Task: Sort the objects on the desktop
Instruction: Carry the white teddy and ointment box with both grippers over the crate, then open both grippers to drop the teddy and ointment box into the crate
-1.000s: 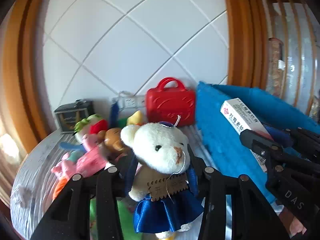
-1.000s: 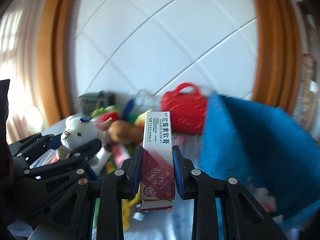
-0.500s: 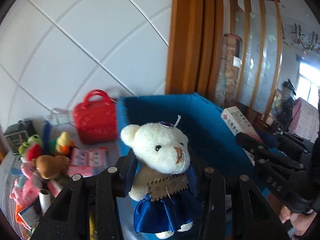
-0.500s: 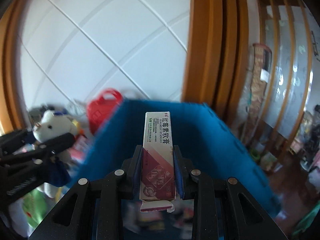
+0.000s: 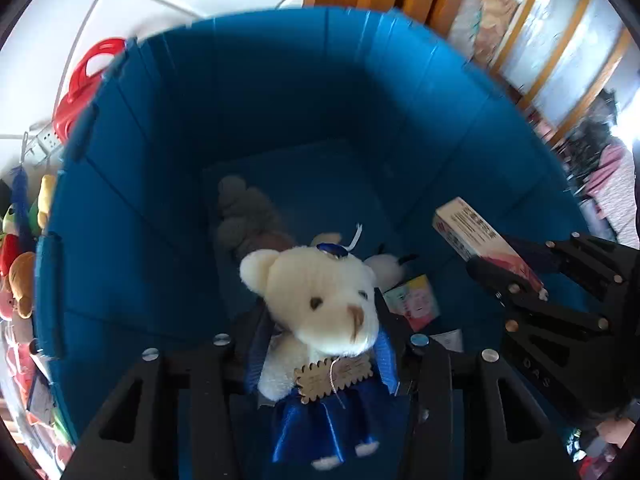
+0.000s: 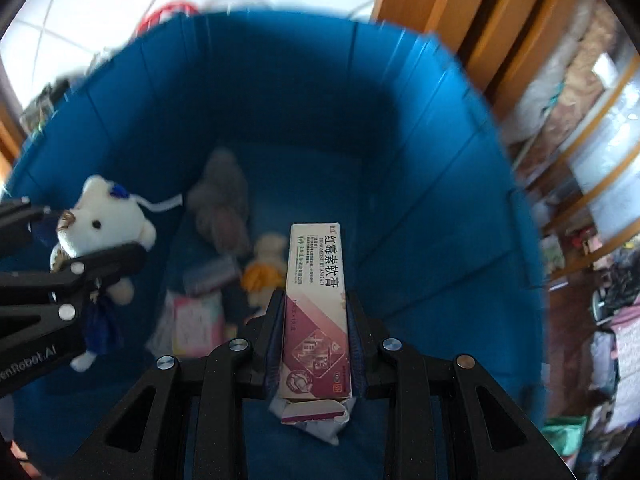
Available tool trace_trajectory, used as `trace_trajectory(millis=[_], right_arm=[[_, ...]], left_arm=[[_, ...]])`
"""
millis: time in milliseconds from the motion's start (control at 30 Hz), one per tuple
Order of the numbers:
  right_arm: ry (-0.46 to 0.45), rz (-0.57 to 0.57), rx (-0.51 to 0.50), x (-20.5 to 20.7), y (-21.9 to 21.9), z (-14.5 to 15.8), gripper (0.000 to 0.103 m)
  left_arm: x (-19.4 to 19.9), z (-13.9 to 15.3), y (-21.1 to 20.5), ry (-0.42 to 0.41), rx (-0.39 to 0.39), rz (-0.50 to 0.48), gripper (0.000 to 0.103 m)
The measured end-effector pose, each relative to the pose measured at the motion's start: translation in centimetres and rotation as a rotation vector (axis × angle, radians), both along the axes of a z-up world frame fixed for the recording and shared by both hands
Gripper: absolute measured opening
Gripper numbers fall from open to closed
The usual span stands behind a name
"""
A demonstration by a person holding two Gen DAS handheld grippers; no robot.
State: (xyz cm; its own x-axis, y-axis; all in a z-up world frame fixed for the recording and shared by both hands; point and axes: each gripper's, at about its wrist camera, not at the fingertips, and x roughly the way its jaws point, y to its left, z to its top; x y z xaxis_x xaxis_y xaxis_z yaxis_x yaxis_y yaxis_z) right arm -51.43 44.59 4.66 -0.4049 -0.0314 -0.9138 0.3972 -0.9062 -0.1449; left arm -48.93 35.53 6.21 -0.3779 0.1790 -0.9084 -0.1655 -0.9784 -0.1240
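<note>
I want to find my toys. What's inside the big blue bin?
In the blue bin lie a grey plush toy, a small yellow-dressed doll and a pink card pack. The held white bear and ointment box cover what's beneath.

free: blue bin mouth, right floor | blocked: grey plush, booklet

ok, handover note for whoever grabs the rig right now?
Left gripper: shut on the white teddy bear, held above the open blue bin.
Right gripper: shut on the ointment box, also above the bin.
Already in the bin: a grey plush, a small yellow-dressed plush, a pink card pack.
Left: release both, then fetch the toys outside the bin's left wall.
</note>
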Motion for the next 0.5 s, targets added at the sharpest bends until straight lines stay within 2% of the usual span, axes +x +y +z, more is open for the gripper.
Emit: trace_trajectory(millis=[133,233,333,500], right_arm=[[-0.109,0.038,-0.013,-0.5,-0.3,-1.9,0.028],[-0.140,0.070,-0.026,-1.0,-0.9,-2.4,0.028],[-0.157,0.088,-0.038,-1.4,-1.2,-2.7,0.028],[-0.134,0.102,-0.019,-1.6,-1.9,-2.8,0.028]], left_arm=[[-0.6,-1.8,0.6,-0.051,-0.016,0.010,0.043],[-0.9,-2.4,0.7,-0.058,-0.030,0.022,0.043],[-1.1,-2.7,0.2,-0.069,-0.030,0.028,0.045],[-1.6,-3.5,-0.5,-0.089,-0.027,0.025,0.045]])
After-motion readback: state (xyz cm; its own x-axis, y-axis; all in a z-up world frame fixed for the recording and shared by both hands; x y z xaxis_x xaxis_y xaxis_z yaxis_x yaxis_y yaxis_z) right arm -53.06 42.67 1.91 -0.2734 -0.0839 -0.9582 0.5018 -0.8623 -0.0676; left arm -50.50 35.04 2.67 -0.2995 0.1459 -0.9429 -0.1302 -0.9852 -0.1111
